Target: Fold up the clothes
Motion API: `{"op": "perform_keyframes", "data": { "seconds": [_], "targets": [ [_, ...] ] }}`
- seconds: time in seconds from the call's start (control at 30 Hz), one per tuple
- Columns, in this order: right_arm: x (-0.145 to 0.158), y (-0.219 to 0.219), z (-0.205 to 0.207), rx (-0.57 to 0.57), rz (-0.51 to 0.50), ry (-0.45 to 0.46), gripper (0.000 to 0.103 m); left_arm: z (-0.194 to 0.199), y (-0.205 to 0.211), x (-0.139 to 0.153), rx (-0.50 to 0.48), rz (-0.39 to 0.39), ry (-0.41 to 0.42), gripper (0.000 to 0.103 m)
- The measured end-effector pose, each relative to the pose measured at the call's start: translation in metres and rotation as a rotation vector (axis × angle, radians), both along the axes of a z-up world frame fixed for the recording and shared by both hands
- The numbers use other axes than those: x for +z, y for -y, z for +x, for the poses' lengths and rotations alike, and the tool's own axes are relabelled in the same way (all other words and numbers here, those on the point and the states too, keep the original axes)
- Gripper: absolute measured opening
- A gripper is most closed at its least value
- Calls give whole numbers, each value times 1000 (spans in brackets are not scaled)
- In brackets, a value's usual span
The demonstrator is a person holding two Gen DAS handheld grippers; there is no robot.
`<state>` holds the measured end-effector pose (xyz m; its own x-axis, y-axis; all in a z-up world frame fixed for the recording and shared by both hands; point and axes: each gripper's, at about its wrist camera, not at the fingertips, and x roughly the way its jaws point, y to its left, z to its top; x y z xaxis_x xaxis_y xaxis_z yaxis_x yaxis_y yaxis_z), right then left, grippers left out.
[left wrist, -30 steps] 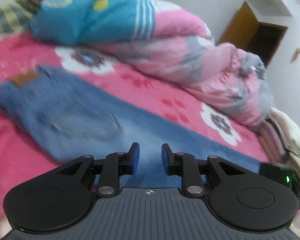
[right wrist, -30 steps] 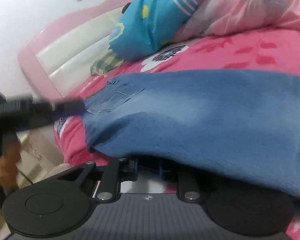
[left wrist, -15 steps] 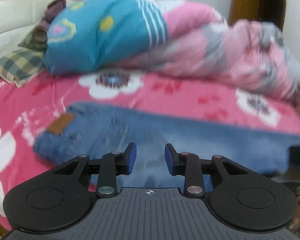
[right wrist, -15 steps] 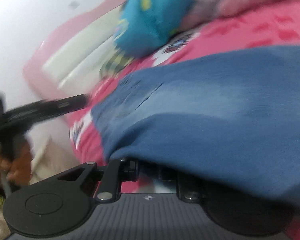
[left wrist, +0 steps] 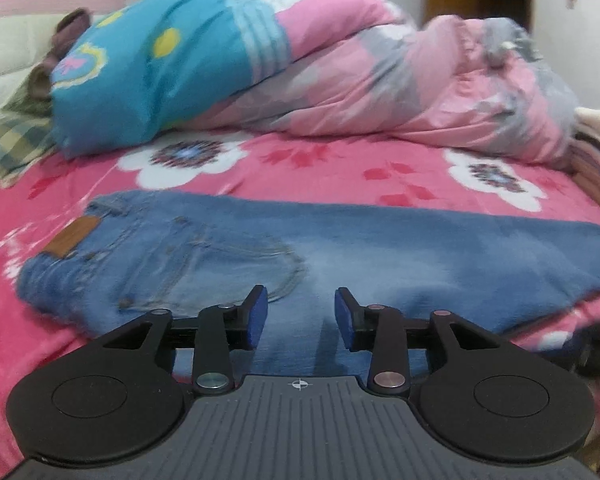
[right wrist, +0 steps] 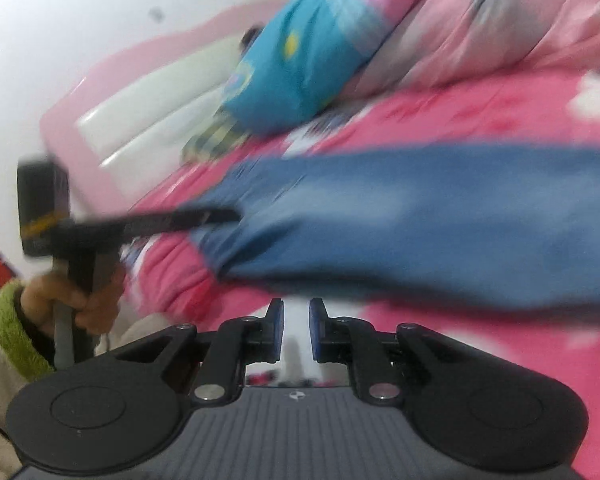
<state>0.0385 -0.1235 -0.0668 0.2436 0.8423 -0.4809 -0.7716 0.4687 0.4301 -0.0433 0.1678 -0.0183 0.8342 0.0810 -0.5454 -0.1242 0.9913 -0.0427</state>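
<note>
The jeans [left wrist: 340, 248] lie flat along the pink flowered bed [left wrist: 300, 168], waistband toward the headboard. No container is in view. My left claw [left wrist: 300, 316] hovers over the seat of the jeans, jaws opening, nothing between them; a second ago they stood narrower. My right claw [right wrist: 296, 330] is narrow, closing and empty; the denim that draped over it before now lies beyond it.

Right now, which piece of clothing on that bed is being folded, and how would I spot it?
Look at the bed with the pink flowered sheet; a rolled pink and blue quilt lies along its far side. In front of that quilt, flat on the sheet, lie the blue jeans. They are the only denim there, faded pale in the middle, with a brown leather patch at the waistband.
</note>
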Motion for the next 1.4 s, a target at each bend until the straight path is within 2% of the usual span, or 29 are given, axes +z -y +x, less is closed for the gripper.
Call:
{"op": "perform_keyframes", "data": {
  "seconds": [0.1,0.17,0.27,0.37,0.4,0.43,0.53,0.6,0.67,0.73,0.87,0.9,0.93,1.0,1.13,1.27,1.33,1.4],
  "targets": [
    [21,30,8,-117,-14,122,14,2,21,-2,-85,47,27,55],
    [26,39,15,-167,-30,174,14,7,38,-7,-131,90,18,56],
    [17,37,20,-185,-96,247,14,16,58,-24,-165,169,-27,56],
    [-15,25,31,-207,-248,304,14,22,69,-40,-170,233,-49,56],
    [-18,23,31,-212,-234,317,14,22,70,-43,-169,246,-45,56],
    [-15,24,31,-221,-223,305,14,22,69,-42,-166,239,-48,56],
    [0,26,20,-215,-184,368,14,22,66,-39,-157,217,-56,57],
    [-4,25,16,-184,-226,415,14,22,64,-40,-149,204,-53,57],
    [-17,32,22,-208,-310,450,14,22,64,-41,-144,200,-50,58],
    [-16,61,32,-276,-306,440,14,22,64,-41,-143,198,-50,58],
    [-10,143,54,-483,-402,454,14,23,62,-41,-144,193,-54,60],
    [-10,166,60,-527,-412,443,35,23,61,-42,-140,188,-54,62],
    [-7,191,66,-563,-387,417,44,24,61,-42,-136,183,-55,62],
    [-7,226,78,-677,-451,419,44,24,60,-42,-131,177,-55,63],
    [4,292,99,-909,-349,277,41,25,61,-42,-127,177,-57,63],
    [15,313,86,-993,-234,204,41,25,62,-39,-112,179,-64,64],
    [18,314,73,-963,-182,187,41,24,61,-38,-105,175,-65,64],
    [18,311,70,-940,-182,141,36,23,59,-37,-100,168,-65,64]
  ]
}}
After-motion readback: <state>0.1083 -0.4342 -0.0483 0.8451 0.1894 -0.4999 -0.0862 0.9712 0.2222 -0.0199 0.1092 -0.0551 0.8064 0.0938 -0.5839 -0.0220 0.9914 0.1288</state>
